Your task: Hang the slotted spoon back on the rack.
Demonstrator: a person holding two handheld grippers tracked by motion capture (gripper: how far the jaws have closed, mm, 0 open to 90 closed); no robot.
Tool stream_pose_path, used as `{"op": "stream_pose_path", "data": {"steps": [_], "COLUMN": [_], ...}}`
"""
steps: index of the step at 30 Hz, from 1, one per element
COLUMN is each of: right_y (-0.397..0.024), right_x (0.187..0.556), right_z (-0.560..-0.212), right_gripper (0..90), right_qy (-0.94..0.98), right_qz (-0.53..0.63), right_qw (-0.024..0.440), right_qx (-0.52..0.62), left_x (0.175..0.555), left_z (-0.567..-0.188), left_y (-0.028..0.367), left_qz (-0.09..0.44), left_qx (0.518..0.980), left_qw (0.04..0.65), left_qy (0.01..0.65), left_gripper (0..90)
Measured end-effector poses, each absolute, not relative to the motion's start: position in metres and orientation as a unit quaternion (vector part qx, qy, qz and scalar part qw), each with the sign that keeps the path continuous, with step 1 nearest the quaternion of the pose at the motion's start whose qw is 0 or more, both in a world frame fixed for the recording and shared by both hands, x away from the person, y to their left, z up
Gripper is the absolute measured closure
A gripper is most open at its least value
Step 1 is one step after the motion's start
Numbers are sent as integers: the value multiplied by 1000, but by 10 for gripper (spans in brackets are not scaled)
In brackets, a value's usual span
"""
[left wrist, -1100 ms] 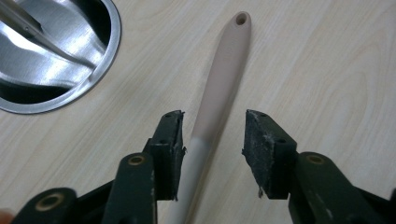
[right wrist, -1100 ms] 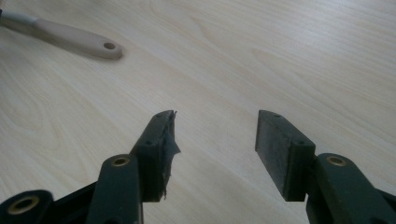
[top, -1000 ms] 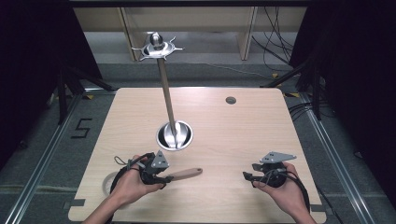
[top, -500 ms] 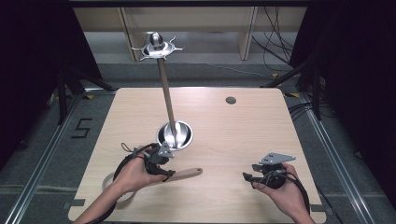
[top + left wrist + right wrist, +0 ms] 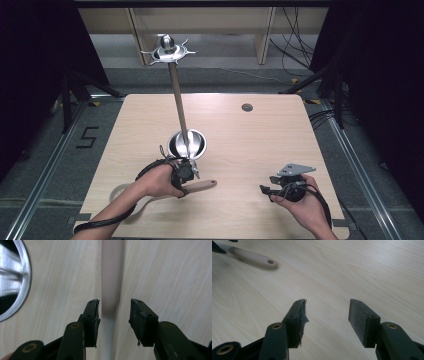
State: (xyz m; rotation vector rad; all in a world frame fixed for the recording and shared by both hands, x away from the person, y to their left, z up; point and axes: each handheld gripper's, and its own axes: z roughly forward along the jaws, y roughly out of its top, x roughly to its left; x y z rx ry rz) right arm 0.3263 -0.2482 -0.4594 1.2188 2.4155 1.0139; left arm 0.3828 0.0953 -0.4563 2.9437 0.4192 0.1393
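Left gripper [image 5: 113, 308] hovering over wooden handle [image 5: 111, 277], jaws unclenched and just closing, straddling it untouched; steel stand base [image 5: 15, 280] at ten o'clock. Right gripper [image 5: 327, 312] resting released.

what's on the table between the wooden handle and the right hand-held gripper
Nothing: in the high view, bare table runs from the wooden handle to the right hand-held gripper; the right gripper view shows the same.

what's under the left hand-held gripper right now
The wooden handle of a utensil lies on the table between the open jaws of the left hand-held gripper, apparently untouched. Its working end is covered by the hand.
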Motion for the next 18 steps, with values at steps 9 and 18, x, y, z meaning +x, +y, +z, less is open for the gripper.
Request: {"op": "stream_pose_path", "data": {"steps": [9,18], "right_y": [-248,-248], "right_x": [326,326], "right_z": [-459,-459], "right_gripper": [482,482], "right_qy": [830,830], "right_qz": [347,347], "right_qw": [124,125], "right_qx": [419,419], "left_x": [389,391], "left_z": [-463,-468], "left_y": [99,97], "left_qz": [34,27], "left_qx": [988,989], "left_qw": [56,38], "left_qy": [141,138], "left_gripper": [631,678]}}
